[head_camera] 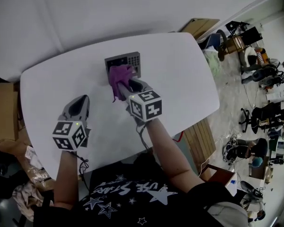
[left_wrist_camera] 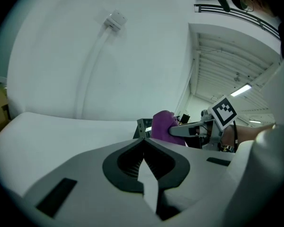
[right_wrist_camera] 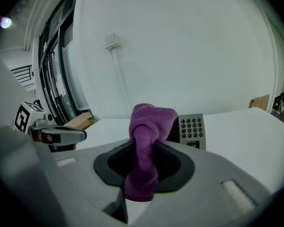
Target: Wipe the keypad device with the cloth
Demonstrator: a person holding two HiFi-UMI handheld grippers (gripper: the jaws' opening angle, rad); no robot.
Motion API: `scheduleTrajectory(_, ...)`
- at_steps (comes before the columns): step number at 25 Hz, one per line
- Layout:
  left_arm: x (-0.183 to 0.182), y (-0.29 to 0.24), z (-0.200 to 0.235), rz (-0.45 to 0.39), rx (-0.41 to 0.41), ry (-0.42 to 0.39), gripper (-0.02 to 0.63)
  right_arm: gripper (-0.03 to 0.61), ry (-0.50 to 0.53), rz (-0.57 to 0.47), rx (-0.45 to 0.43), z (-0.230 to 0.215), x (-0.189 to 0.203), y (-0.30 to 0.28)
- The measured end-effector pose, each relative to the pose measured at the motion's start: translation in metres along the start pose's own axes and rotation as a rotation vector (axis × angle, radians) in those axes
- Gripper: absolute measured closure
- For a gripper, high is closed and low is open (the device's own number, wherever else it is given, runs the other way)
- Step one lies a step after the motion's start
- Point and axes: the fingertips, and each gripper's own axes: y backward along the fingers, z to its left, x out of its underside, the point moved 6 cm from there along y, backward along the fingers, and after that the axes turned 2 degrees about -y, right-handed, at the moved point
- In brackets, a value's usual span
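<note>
Two outstretched forearms (head_camera: 166,145); right tongs (head_camera: 129,85) with cloth (head_camera: 119,76) on keypad device (head_camera: 128,59).

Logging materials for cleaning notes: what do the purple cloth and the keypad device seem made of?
The cloth: soft, fuzzy matte fabric, maybe fleece or microfibre; it bunches in thick rounded folds. The keypad device: hard grey casing, plastic or metal, unclear which; flat face with rows of small dark buttons.

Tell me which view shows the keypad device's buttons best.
The right gripper view: the keypad device faces the camera, buttons distinct, though the cloth hides its left part. The head view shows it small and partly covered; the left gripper view, only an edge.
</note>
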Motion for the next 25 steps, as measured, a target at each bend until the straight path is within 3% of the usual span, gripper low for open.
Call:
scheduleTrajectory(7, 0.0, 0.002, -0.012, -0.019, -0.117, 0.014, 0.606, 0.479, 0.038, 0.01, -0.086, -0.015, -0.014, -0.027)
scheduleTrajectory(14, 0.0, -0.011, -0.033, -0.024, -0.177, 0.008, 0.606, 0.479, 0.055, 0.024, -0.129, -0.041, -0.013, -0.033)
scheduleTrajectory(25, 0.007, -0.039, -0.071, -0.017, -0.197, 0.024, 0.606, 0.479, 0.017, 0.036, -0.113, -0.101, -0.002, -0.017)
